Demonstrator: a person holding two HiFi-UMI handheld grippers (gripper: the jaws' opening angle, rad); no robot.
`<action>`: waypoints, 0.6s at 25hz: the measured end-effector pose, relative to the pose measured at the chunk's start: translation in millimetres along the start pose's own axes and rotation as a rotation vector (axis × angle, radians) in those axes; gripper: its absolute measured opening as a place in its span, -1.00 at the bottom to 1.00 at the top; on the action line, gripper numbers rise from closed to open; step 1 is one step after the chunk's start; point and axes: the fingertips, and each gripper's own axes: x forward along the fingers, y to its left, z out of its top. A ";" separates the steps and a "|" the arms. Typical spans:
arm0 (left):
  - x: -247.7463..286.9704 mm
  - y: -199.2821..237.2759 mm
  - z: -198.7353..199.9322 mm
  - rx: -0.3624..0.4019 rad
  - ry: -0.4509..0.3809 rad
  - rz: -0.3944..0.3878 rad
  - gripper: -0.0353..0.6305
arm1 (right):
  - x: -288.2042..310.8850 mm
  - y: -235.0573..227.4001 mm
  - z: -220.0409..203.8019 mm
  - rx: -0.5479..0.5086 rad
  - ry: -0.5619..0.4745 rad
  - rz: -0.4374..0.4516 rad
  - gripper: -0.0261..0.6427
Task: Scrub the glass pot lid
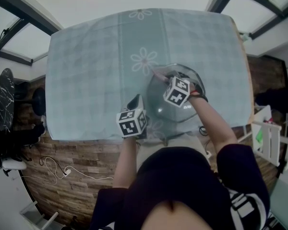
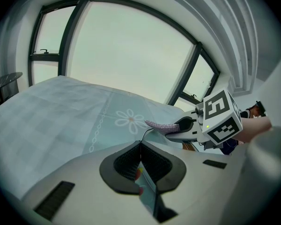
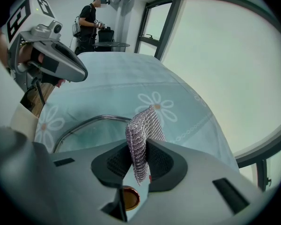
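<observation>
On the teal flowered tabletop [image 1: 86, 56] the left gripper [image 2: 140, 146], clenched shut, sits at the left rim of the glass pot lid [image 1: 161, 104], seemingly to steady it, while the right gripper [image 3: 140, 149] pinches a mesh scrubber [image 3: 143, 130] over the glass for rubbing.

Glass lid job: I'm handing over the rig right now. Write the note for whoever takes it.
Left hand-held gripper: shut, nothing seen between its jaws, tip near the left edge of the lid.
Right hand-held gripper: shut on the scrubber, held over the lid.
The lid lies on the cloth.
Done: scrubber gripped and brought to the lid; how much is scrubbed cannot be told.
Left: scrub the lid, probably steadying it with the left.
</observation>
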 end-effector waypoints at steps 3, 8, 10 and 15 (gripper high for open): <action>-0.8 0.2 -3.1 0.003 0.005 -0.009 -0.89 | -0.5 6.6 2.5 -0.015 0.003 0.002 -0.68; -4.2 -0.4 -5.1 0.014 0.006 -0.023 -0.89 | -3.9 17.0 5.4 -0.018 -0.001 0.002 -0.68; -5.6 0.4 -5.2 0.017 0.006 -0.027 -0.89 | -5.2 21.3 6.4 -0.015 -0.003 0.002 -0.68; -10.0 2.9 -7.3 0.023 0.008 -0.038 -0.89 | -9.0 35.0 8.7 -0.008 -0.006 0.002 -0.68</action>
